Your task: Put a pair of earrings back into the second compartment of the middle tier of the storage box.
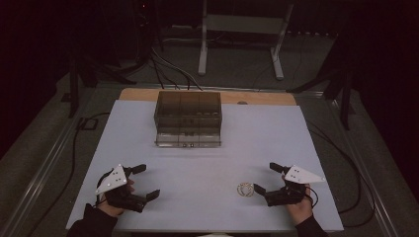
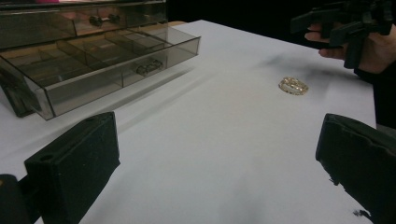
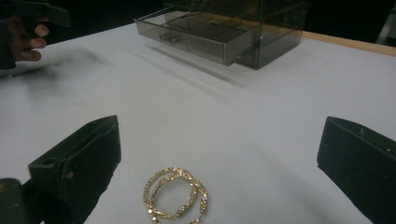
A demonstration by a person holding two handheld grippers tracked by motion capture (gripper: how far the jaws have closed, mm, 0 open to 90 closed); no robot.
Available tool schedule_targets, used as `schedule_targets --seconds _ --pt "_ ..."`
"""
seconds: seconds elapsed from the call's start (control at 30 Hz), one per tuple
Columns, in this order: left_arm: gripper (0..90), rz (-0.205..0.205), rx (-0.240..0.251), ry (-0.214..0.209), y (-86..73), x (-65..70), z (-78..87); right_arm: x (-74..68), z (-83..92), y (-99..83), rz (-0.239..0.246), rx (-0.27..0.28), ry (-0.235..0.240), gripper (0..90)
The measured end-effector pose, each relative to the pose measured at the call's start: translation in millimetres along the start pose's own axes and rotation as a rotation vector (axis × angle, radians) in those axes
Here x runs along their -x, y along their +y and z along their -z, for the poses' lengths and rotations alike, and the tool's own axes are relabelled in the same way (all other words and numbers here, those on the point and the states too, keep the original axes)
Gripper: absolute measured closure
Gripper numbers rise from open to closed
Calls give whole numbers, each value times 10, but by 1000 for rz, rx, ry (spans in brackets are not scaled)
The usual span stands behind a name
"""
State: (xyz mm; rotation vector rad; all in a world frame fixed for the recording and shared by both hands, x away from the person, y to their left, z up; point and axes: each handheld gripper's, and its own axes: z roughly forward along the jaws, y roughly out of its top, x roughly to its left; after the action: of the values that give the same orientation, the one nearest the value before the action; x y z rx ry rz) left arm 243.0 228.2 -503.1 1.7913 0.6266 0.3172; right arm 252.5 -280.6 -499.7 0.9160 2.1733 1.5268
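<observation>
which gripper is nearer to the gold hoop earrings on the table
Right. The right gripper sits just beside the gold hoop earrings, which lie in front of its open jaws. The left gripper is well off to the other side of the table, also open.

Pair of gold hoop earrings: two thin rings, studded or textured surface, laid flat on white table cover, overlapped one on other. Seen in high view near front edge, right of centre, just beside tip of right gripper, not gripped. In right gripper view, placed between wide-spread jaws, nearer one at picture's left, untouched. In left gripper view, seen small, well apart from smoky clear drawer box, whose bottom drawer is pulled out.
</observation>
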Motion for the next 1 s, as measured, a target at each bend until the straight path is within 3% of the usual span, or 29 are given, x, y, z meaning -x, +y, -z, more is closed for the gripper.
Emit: schedule_targets --seconds 0.3,0.43,0.67,1.0 --pt "4 6 11 0 8 -7 -1 8 -2 -3 -22 -35 -3 0" --pt "4 3 10 -2 11 -3 5 -3 11 24 -33 -27 3 0" --pt "4 4 10 -3 11 3 -1 -17 79 120 -38 -4 -38 0" --pt "4 4 10 -7 14 15 -11 -3 7 212 -35 -20 -36 0"
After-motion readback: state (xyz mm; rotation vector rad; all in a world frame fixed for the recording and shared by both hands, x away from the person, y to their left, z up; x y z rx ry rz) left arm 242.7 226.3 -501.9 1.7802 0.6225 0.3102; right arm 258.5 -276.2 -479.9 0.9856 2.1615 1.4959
